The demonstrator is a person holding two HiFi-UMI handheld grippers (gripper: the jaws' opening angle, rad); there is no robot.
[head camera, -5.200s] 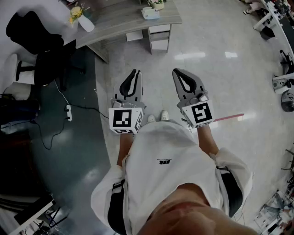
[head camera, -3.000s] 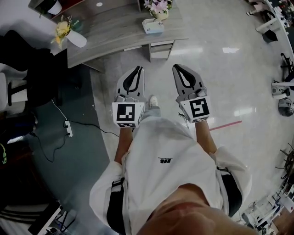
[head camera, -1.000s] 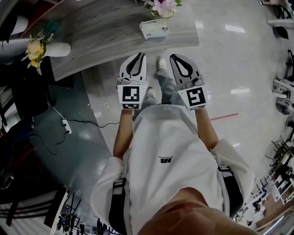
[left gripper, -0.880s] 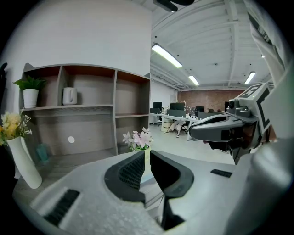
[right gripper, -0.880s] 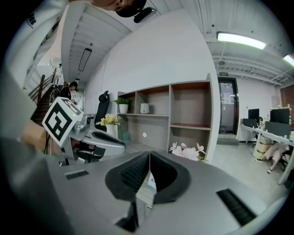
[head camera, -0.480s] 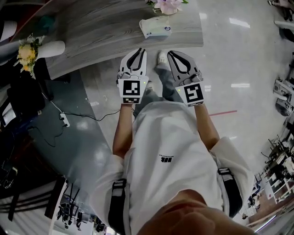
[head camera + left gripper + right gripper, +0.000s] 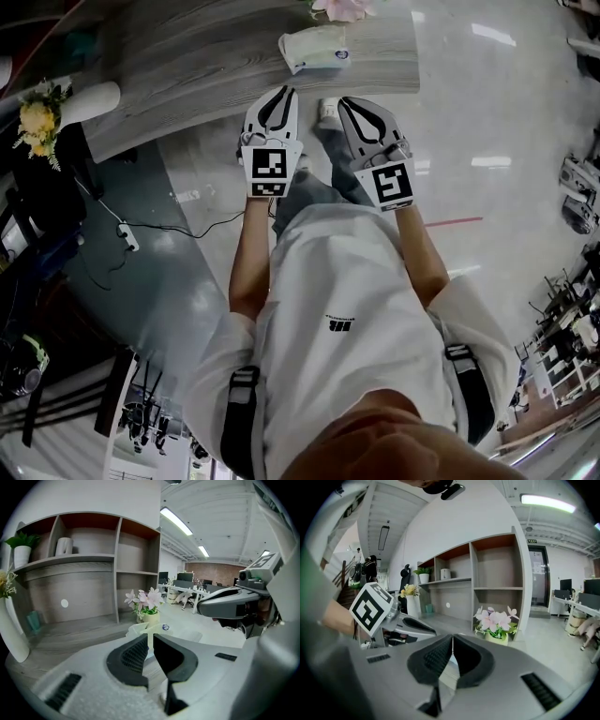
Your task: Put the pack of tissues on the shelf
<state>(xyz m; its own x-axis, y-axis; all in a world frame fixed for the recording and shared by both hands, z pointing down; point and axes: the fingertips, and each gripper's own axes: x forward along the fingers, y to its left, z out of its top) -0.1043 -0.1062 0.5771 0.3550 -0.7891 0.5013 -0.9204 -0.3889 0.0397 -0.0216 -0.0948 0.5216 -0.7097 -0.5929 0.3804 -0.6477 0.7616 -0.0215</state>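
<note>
The pack of tissues (image 7: 315,47), pale with a blue mark, lies on the grey wooden desk (image 7: 187,66) just ahead of both grippers. My left gripper (image 7: 281,92) is shut and empty, its tips near the desk's front edge. My right gripper (image 7: 349,101) is beside it, also shut and empty. In the left gripper view the pack (image 7: 185,634) shows right behind the closed left gripper (image 7: 151,637). Behind the desk stands the shelf (image 7: 70,560) with open compartments. The right gripper (image 7: 453,637) points at the shelf (image 7: 497,588) too.
A pot of pink flowers (image 7: 339,7) stands just behind the pack. A white vase with yellow flowers (image 7: 52,103) sits at the desk's left. A plant pot (image 7: 21,552) and a white mug (image 7: 63,546) occupy the upper shelf. A power strip (image 7: 123,236) and cable lie on the floor at left.
The person has walked up to the desk, so the desk and tissue pack have come much closer to the grippers. Both grippers stayed shut and side by side.
</note>
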